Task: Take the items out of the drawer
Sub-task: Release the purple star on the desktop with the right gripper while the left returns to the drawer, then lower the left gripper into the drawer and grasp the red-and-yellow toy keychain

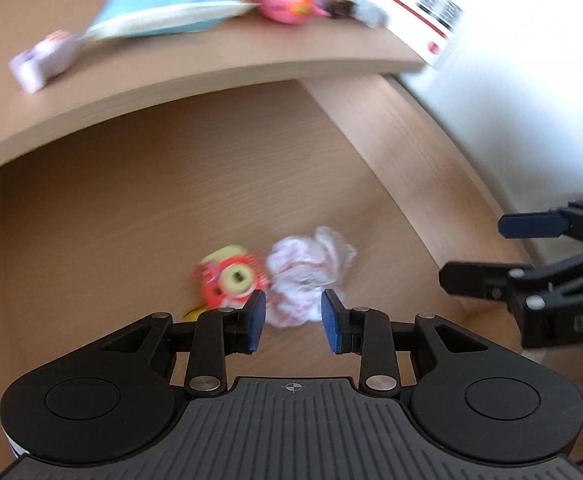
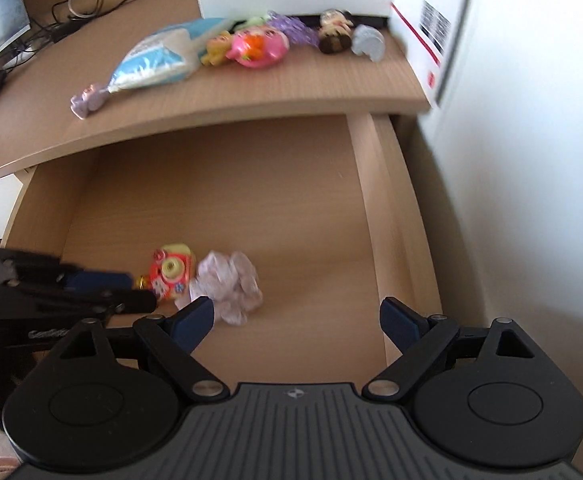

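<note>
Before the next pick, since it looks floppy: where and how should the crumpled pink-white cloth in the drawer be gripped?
Take the crumpled cloth from above, across its bunched middle. It lies loose on the drawer floor with no handle or stiff edge. The red toy camera crowds one side, so the far, open side probably gives more room.

The drawer [image 2: 219, 200] and desk top [image 2: 299, 80] are matt, pale wood-grain laminate. At the drawer's six o'clock lies a crumpled white wad [image 2: 229, 286], perhaps thin plastic or tissue; blur hides which. At its nine o'clock, a glossy red plastic toy [image 2: 169, 276]. Both grippers, left gripper [image 1: 293, 326] and right gripper [image 2: 296, 322], are matt black plastic with steel pins.
</note>
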